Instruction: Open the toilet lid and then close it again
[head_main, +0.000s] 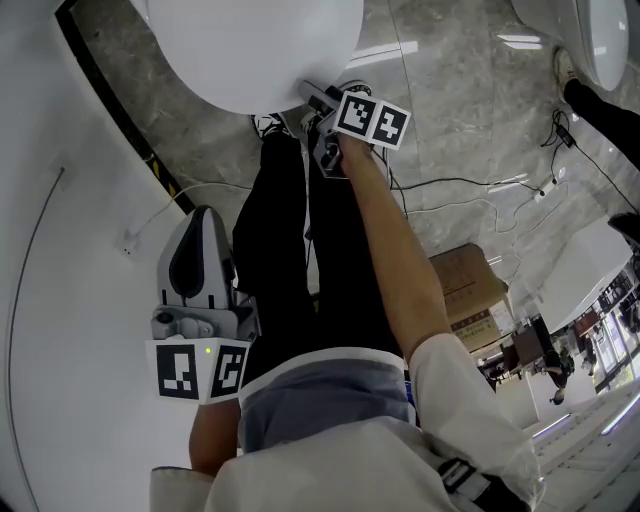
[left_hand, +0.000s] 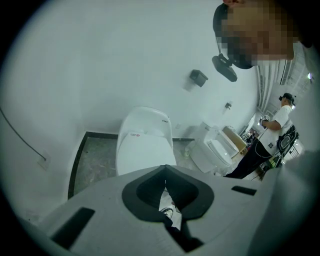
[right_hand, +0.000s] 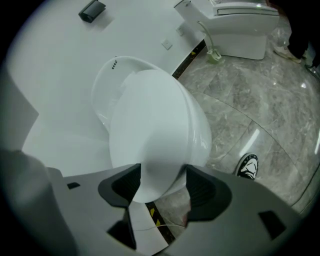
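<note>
The left gripper (left_hand: 166, 170) hangs well apart from the toilet, its fingers (left_hand: 147, 192) together with nothing between them. The toilet lid (right_hand: 150, 130) lies flat down on the bowl, close against the wall. The right gripper (right_hand: 163, 176) is at the lid's front edge with its fingers (right_hand: 122, 187) spread wide. The rim shows in the gap between them, but neither finger presses on it.

With the lid down and nothing gripped, this is either the start, before the lift, or the end, after the lowering; I cannot tell which.

Only the left gripper view shows the whole toilet from the front, with a second toilet (left_hand: 217, 150) to its right. Only the head view shows both grippers together. Only the right gripper view shows the open gap at the rim, and a shoe (right_hand: 247, 166) on the floor (right_hand: 260, 100).
</note>
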